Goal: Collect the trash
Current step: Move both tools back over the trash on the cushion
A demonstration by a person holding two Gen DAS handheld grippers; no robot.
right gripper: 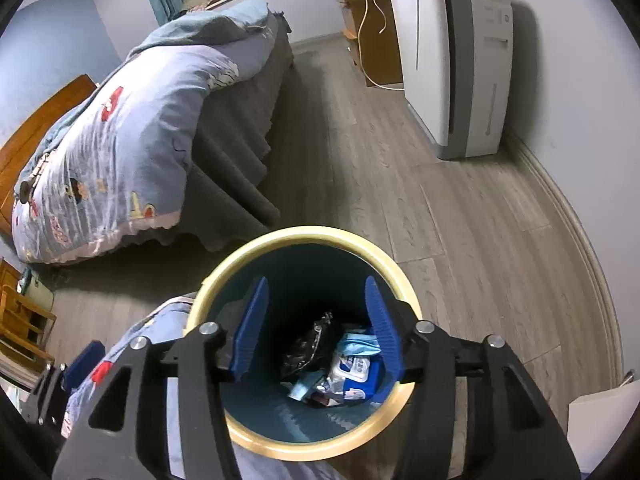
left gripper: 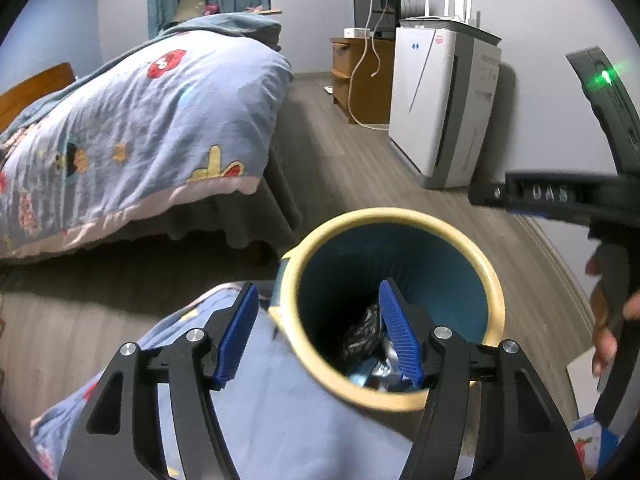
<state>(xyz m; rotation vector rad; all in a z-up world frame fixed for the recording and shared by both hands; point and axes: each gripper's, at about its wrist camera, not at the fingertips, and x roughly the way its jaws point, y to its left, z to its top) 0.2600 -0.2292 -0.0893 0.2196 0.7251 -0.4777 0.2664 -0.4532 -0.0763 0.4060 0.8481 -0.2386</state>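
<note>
Bin, blue inside with a cream rim, standing on the floor by the bed; mouth faces up. Contents: black crumpled wrapper, blue-and-white packet, other scraps at the bottom. My right claw hangs directly over the mouth, jaws apart, nothing between them. My left claw straddles the near-left rim, jaws apart and empty, one finger over the opening, one over blue cloth. I judge both drops made; right is the better centred.
</note>
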